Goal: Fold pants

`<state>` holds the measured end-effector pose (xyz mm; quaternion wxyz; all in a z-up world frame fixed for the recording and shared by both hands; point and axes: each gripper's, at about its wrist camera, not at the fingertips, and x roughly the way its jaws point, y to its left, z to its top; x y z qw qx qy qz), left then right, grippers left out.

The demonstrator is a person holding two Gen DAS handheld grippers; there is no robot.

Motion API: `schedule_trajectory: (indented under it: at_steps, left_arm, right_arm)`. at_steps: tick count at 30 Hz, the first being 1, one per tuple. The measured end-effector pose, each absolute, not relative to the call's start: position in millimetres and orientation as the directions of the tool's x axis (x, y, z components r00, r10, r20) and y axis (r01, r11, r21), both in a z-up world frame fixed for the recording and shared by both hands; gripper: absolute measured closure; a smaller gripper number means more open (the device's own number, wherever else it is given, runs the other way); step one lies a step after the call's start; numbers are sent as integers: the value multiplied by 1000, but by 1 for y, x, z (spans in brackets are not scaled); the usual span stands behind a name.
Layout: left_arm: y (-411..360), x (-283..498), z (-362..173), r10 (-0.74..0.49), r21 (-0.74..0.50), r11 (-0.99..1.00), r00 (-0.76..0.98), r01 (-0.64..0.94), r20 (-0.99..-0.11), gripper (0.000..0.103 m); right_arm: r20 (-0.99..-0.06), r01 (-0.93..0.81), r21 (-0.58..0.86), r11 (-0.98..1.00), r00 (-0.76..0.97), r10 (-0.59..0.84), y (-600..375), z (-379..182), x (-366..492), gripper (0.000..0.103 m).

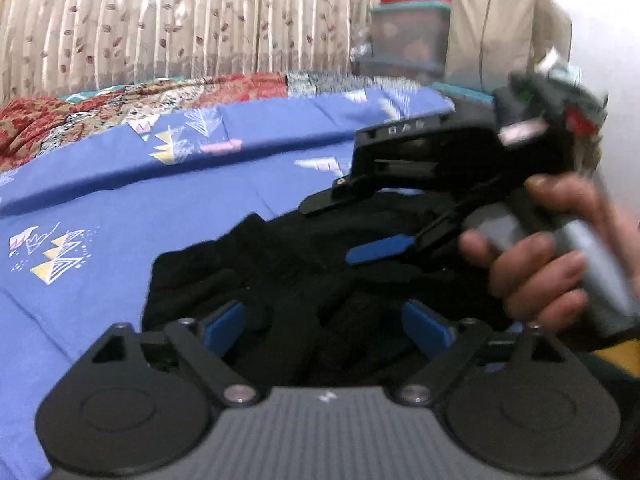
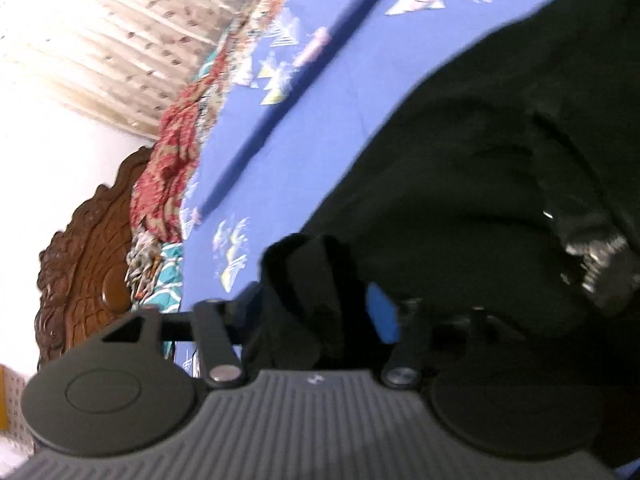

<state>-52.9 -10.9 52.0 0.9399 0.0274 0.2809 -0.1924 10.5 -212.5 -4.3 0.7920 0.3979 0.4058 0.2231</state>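
Here the left tongs (image 1: 324,326) stand wide apart, their blue pads (image 1: 222,326) on either side of a rumple of the black pants (image 1: 280,276), with the cloth lying between and under them but neither pad pressing on it. The right tongs (image 2: 316,316) are parted too: in their own view a fold of the pants rises up between the fingers, one blue pad (image 2: 382,316) showing just beside the fold, and I cannot tell whether it touches the cloth. Seen from the left tongs' view, the right tongs hang over the far side of the pants, tilted on their side, with a hand (image 1: 540,268) wrapped round the grey handle. The pants lie in a loose, bunched heap on the bed (image 1: 100,208), which is covered by a blue sheet printed with pale triangles. Along the far edge of the bed runs a red and tan patterned quilt (image 1: 60,120), and behind it hangs a cream curtain (image 1: 160,20) dotted with small leaves. Stacked plastic boxes (image 1: 408,36) stand in the corner. From the right tongs' view a carved brown headboard (image 2: 88,248) shows at the end of the bed.
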Motion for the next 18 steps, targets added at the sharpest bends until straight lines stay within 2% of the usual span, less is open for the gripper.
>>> schedule_trajectory:
  at_steps: [3, 7, 8, 9, 10, 12, 15, 18]
  left_arm:
    - [19, -61, 64, -353, -167, 935, 787, 312, -505, 8]
    - [59, -51, 62, -293, -287, 944, 807, 160, -513, 10]
    - [66, -47, 59, -278, -306, 944, 801, 125, -530, 13]
    - [72, -44, 54, -271, -325, 941, 793, 97, -546, 18]
    - [76, -42, 50, -275, -347, 934, 782, 80, -559, 20]
    - [80, -36, 46, -286, -380, 923, 770, 61, -570, 25]
    - [76, -31, 45, -308, -397, 914, 775, 80, -553, 28]
    - [60, -23, 48, -341, -377, 915, 770, 141, -539, 34]
  right_arm:
    - [-484, -83, 780, 620, 547, 683, -193, -1, 17, 26]
    - [-562, -85, 722, 687, 508, 653, -171, -12, 24, 26]
    - [-567, -90, 727, 681, 482, 668, -165, -15, 26, 29]
    - [-568, -108, 727, 678, 460, 682, -158, -16, 27, 42]
    - [-588, -138, 702, 698, 441, 678, -147, -13, 29, 50]
    - [-607, -218, 623, 751, 471, 640, -137, 1, 24, 78]
    - [-526, -302, 602, 739, 547, 651, -147, 28, 19, 82]
    - [-504, -343, 500, 795, 631, 590, -158, 44, 14, 82]
